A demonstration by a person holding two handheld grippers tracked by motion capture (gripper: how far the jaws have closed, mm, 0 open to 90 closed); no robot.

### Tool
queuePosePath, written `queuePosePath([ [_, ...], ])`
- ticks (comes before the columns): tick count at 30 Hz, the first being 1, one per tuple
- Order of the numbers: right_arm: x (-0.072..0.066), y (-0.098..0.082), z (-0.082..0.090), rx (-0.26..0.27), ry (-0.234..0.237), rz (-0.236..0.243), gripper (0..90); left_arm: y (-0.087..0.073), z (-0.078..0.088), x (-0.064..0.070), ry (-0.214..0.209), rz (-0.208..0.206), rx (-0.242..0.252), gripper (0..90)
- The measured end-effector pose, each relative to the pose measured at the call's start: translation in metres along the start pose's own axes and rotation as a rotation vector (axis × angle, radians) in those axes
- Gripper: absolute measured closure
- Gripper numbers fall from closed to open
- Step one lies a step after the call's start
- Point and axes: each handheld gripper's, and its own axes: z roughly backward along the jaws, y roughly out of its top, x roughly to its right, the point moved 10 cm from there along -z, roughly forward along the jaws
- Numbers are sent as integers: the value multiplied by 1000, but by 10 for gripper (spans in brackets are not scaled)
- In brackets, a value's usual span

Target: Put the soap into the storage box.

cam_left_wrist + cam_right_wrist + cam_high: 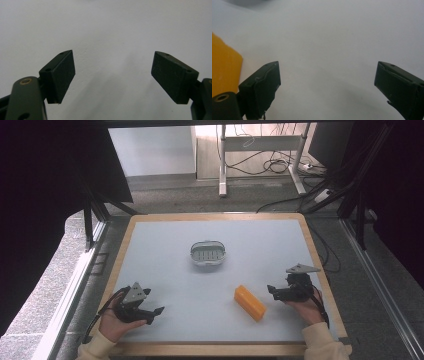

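An orange block point(250, 302) lies flat on the pale table top point(165, 270), right of centre near the front. A small grey oval basket point(207, 253) stands in the middle of the table. My left gripper point(154, 314) rests at the front left, held by a hand, jaws wide apart with nothing between them point(113, 75). My right gripper point(272, 291) sits just right of the orange block, open and empty point(327, 87). The block's edge point(224, 72) shows at the left of the right gripper view.
The table has a wooden rim point(320, 265). Beyond its far edge are a grey floor, a desk leg point(222, 165) and loose cables point(270, 165). Dark frames stand on both sides.
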Motion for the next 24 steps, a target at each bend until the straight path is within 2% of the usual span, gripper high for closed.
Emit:
queuePosePath([
  [6, 5, -3, 8, 15, -13, -13, 83, 0, 0, 1, -1, -5, 2, 191],
  [12, 0, 2, 11, 7, -9, -23, 99, -1, 5, 1, -9, -3, 24, 192],
  [18, -3, 3, 10, -1, 4, -18, 121, -1, 8, 1, -6, 0, 30, 193],
  [24, 3, 1, 10, -10, 7, -28, 129, -2, 4, 2, -9, 0, 17, 193],
])
